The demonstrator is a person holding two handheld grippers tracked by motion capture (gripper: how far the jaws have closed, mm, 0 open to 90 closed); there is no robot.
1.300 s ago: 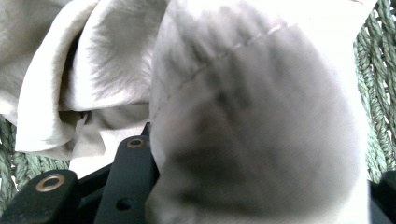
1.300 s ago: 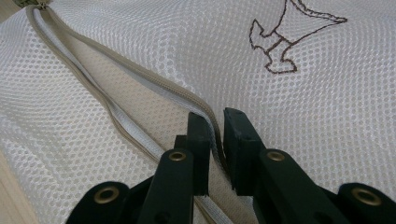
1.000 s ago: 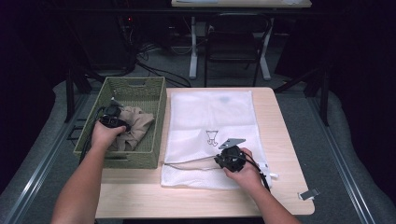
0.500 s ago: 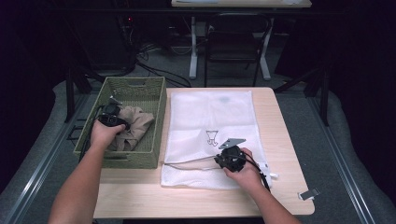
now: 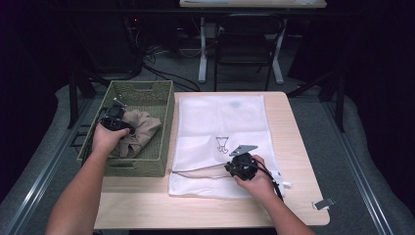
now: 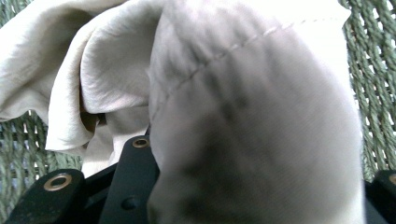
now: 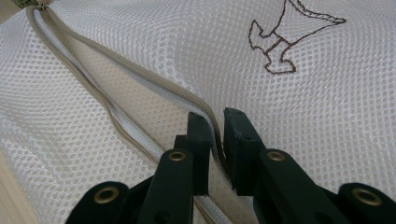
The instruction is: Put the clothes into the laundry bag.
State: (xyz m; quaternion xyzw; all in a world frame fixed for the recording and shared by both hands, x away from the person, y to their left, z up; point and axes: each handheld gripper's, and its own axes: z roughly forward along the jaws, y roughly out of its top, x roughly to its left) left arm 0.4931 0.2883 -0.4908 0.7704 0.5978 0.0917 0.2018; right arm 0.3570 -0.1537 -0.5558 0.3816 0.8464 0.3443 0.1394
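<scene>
A beige cloth [image 5: 142,129] lies bunched in the green woven basket [image 5: 166,122] at the table's left. My left gripper [image 5: 113,120] is down in the basket, shut on a fold of that cloth. In the left gripper view the cloth [image 6: 233,116] bulges up between the black jaws of the left gripper [image 6: 261,158]. A white mesh bag [image 5: 220,122] lies flat in the middle of the table. At its near edge my right gripper [image 5: 227,169] is shut on the zipper lip. In the right gripper view the right gripper [image 7: 217,126] pinches the tan zipper [image 7: 116,60], which stands parted.
A small brown figure [image 7: 285,42] is stitched on the mesh bag [image 7: 303,107]. Bare wood runs along the table's front edge [image 5: 195,215] and right side. A small grey clip [image 5: 324,203] lies at the near right corner. A chair and desk legs stand beyond the table.
</scene>
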